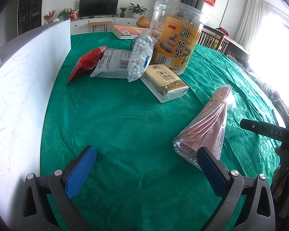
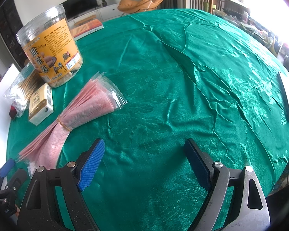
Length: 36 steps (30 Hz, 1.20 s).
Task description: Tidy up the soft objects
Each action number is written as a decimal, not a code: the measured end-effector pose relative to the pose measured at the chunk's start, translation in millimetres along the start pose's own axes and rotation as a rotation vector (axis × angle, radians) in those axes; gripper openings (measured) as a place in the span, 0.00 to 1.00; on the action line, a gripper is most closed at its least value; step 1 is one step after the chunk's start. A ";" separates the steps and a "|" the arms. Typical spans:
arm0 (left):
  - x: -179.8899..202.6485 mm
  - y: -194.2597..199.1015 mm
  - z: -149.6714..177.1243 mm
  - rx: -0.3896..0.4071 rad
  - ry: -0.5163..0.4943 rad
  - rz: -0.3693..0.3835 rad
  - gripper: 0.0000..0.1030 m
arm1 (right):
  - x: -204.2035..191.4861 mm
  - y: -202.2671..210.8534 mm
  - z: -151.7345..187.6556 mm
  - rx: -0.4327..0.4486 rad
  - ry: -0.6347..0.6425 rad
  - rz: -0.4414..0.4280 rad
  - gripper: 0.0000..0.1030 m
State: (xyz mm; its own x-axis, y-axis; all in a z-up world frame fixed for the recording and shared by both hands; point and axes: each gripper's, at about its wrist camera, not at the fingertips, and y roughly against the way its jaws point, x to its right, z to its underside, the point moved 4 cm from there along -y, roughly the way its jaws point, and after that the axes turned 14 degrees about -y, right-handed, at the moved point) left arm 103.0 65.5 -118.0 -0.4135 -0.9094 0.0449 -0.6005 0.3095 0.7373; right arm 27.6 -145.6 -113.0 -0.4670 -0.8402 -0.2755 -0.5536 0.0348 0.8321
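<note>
We judged the sorting barely begun. Our left gripper (image 1: 146, 154) stood wide open and empty over the green tablecloth (image 1: 115, 115), and our right gripper (image 2: 144, 150) likewise gaped with nothing in it. The banded bundle of pink packets (image 1: 206, 123) lay just ahead-right of the left gripper, its near end beside the right finger. Farther ahead, the tissue pack (image 1: 163, 82), bead bag (image 1: 139, 57), grey pouch (image 1: 111, 63) and red pouch (image 1: 86, 61) remained clustered by the snack jar (image 1: 175, 34).

Ahead and left of the claw: tall clear plastic jar with orange label (image 2: 50, 48), upright on green patterned tablecloth (image 2: 183, 96). Beyond it, flat orange-and-white box (image 2: 86, 28). Far back, dark television screen (image 1: 99, 6), potted plants (image 1: 137, 9).
</note>
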 end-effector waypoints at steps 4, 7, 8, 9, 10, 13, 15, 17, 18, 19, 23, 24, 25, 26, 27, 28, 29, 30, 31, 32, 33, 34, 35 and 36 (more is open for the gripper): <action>0.0 0.0 0.0 0.000 0.000 0.000 1.00 | -0.3 -0.2 0.2 0.000 0.001 0.001 0.85; 0.1 -0.1 -0.1 0.000 0.000 0.000 1.00 | -0.8 -0.4 0.1 0.000 0.001 0.001 0.85; 0.1 0.0 -0.1 0.000 0.000 0.000 1.00 | -1.0 -0.5 0.1 0.000 0.001 0.001 0.85; 0.0 0.1 0.0 0.000 0.000 0.000 1.00 | -0.2 -0.3 0.0 0.000 0.001 0.001 0.85; 0.0 0.1 0.0 0.000 0.000 0.000 1.00 | -1.2 -0.6 0.1 0.000 0.002 0.002 0.85; 0.0 0.1 0.0 0.000 0.000 0.000 1.00 | -1.0 -0.5 0.0 -0.001 0.002 0.002 0.85; 0.0 0.1 0.0 0.000 0.000 0.000 1.00 | -0.6 -0.4 -0.1 -0.001 0.002 0.002 0.85; 0.0 0.1 0.0 0.000 0.000 0.000 1.00 | -1.3 -0.7 0.0 -0.001 0.003 0.002 0.85; 0.0 0.1 0.0 0.000 0.000 0.000 1.00 | -1.6 -0.8 0.0 -0.001 0.003 0.003 0.85; 0.2 -0.1 -0.1 0.000 0.000 0.000 1.00 | -1.4 -0.7 0.0 -0.001 0.003 0.003 0.85; 0.2 0.0 -0.1 -0.001 -0.001 0.000 1.00 | -1.9 -1.0 0.0 -0.001 0.004 0.003 0.85; 0.0 0.1 0.0 -0.001 -0.001 0.000 1.00 | -2.1 -1.0 0.0 -0.001 0.004 0.003 0.85; 0.0 0.2 0.0 -0.001 -0.001 0.000 1.00 | -2.0 -1.0 0.0 -0.001 0.004 0.003 0.85; 0.1 0.1 -0.1 -0.001 -0.001 0.000 1.00 | -2.2 -1.1 0.0 -0.002 0.004 0.003 0.85; 0.0 0.2 -0.1 -0.001 -0.001 0.000 1.00 | -2.4 -1.2 0.0 -0.002 0.005 0.003 0.85; 0.0 0.2 -0.1 -0.001 -0.001 0.000 1.00 | -2.5 -1.2 0.0 -0.002 0.005 0.004 0.85; 0.1 0.1 -0.1 -0.001 -0.001 0.000 1.00 | -2.5 -1.3 0.0 -0.002 0.005 0.004 0.85; 0.0 0.2 -0.1 -0.001 -0.001 0.000 1.00 | -1.8 -1.1 -0.1 -0.002 0.005 0.004 0.85; 0.2 0.1 -0.2 -0.001 -0.001 -0.001 1.00 | -2.5 -1.3 0.0 -0.002 0.005 0.004 0.85; 0.1 0.1 -0.1 -0.001 -0.001 0.000 1.00 | -2.4 -1.3 -0.1 -0.002 0.005 0.004 0.85; 0.0 0.2 -0.1 -0.001 -0.001 0.000 1.00 | -2.7 -1.4 0.0 -0.002 0.005 0.004 0.85; 0.1 0.2 -0.1 -0.001 -0.001 -0.001 1.00 | -1.5 -1.0 -0.2 -0.002 0.006 0.004 0.85; 0.1 0.2 -0.1 -0.001 -0.001 -0.001 1.00 | -2.7 -1.4 0.0 -0.002 0.006 0.004 0.85; 0.0 0.3 -0.1 -0.001 -0.001 0.000 1.00 | -2.7 -1.4 0.0 -0.002 0.006 0.004 0.85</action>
State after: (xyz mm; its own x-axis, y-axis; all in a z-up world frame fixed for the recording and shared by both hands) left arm 102.9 65.6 -117.8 -0.4139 -0.9093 0.0440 -0.6000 0.3088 0.7380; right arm 29.6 -143.4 -113.4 -0.4653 -0.8433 -0.2690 -0.5499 0.0373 0.8344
